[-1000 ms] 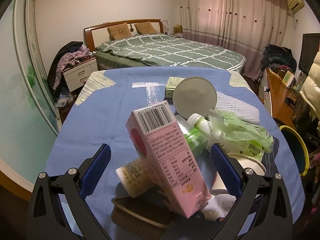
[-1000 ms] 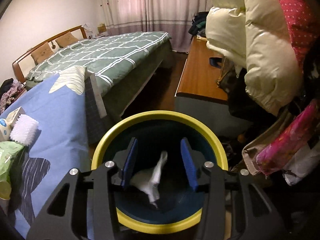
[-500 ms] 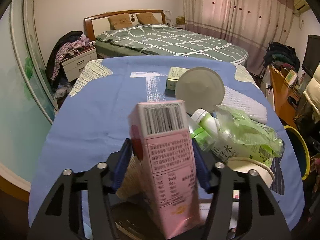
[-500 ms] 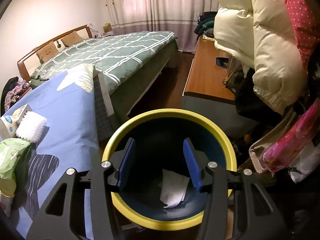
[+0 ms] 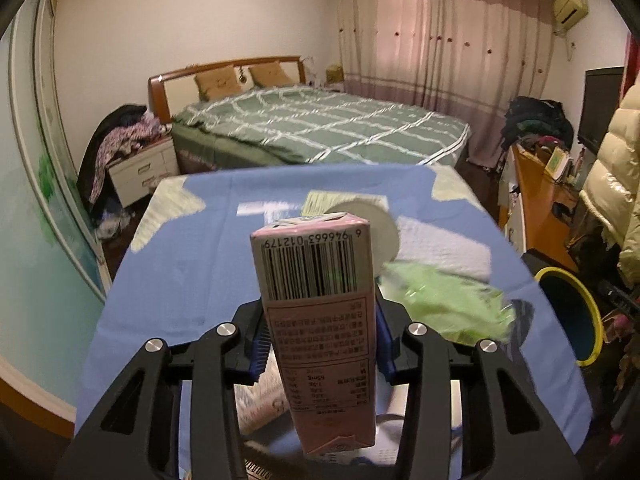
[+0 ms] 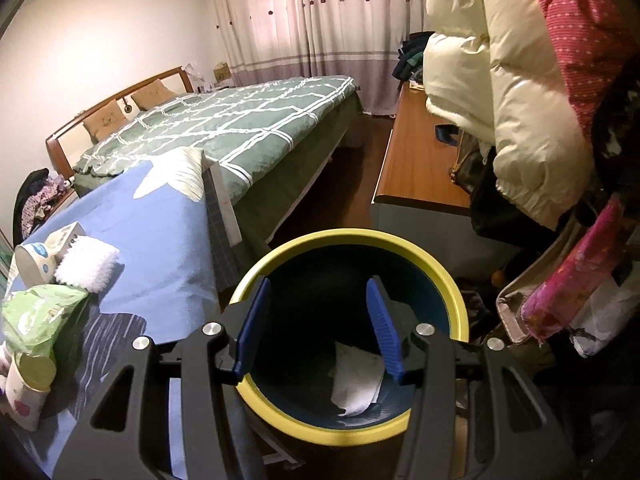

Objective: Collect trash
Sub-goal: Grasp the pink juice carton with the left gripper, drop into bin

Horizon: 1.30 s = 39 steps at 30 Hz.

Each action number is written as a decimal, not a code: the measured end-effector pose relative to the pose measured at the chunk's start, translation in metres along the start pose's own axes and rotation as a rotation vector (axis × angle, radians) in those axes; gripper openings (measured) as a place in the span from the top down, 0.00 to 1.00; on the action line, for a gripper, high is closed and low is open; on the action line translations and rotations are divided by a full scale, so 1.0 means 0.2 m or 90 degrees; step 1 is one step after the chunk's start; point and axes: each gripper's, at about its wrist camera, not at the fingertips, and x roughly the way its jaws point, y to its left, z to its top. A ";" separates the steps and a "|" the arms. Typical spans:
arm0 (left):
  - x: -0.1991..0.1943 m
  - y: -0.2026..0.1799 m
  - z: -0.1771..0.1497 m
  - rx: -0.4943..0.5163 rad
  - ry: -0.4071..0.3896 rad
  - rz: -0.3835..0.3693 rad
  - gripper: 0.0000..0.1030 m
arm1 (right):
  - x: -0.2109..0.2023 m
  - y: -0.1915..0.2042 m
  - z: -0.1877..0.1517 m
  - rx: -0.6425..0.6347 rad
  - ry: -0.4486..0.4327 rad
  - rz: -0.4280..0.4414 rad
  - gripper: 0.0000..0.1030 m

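Since the earlier frame the left gripper (image 5: 318, 344) has clamped its blue pads onto the pink carton (image 5: 316, 320), lifting it upright off the blue table (image 5: 180, 248), while the right gripper (image 6: 316, 320) hangs spread and empty over the yellow-rimmed bin (image 6: 452, 292), with paper (image 6: 356, 380) at its 5 o'clock.

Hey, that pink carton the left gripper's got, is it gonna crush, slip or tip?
The pink carton probably stays stiff: its flat sides look undented between the left gripper pads. It seems light, likely empty. Its printed surface looks smooth, and it stands tall above the pads, so it might pivot or slip.
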 end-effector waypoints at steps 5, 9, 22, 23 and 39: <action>-0.15 -0.12 0.10 0.031 -0.042 -0.035 0.60 | -0.09 -0.04 0.00 0.008 -0.024 -0.005 0.53; -0.24 -0.30 0.16 0.059 -0.063 -0.087 0.60 | -0.13 -0.08 -0.01 0.016 -0.035 -0.005 0.53; -0.12 -1.27 0.17 0.194 -0.010 -0.288 0.59 | -0.22 -0.30 -0.07 0.040 -0.044 -0.045 0.53; -0.09 -1.36 0.16 0.209 -0.004 -0.296 0.59 | -0.23 -0.33 -0.08 0.043 -0.043 -0.048 0.53; 0.37 -2.10 -0.01 0.289 0.099 -0.330 0.57 | -0.22 -0.56 -0.17 0.086 -0.024 -0.063 0.52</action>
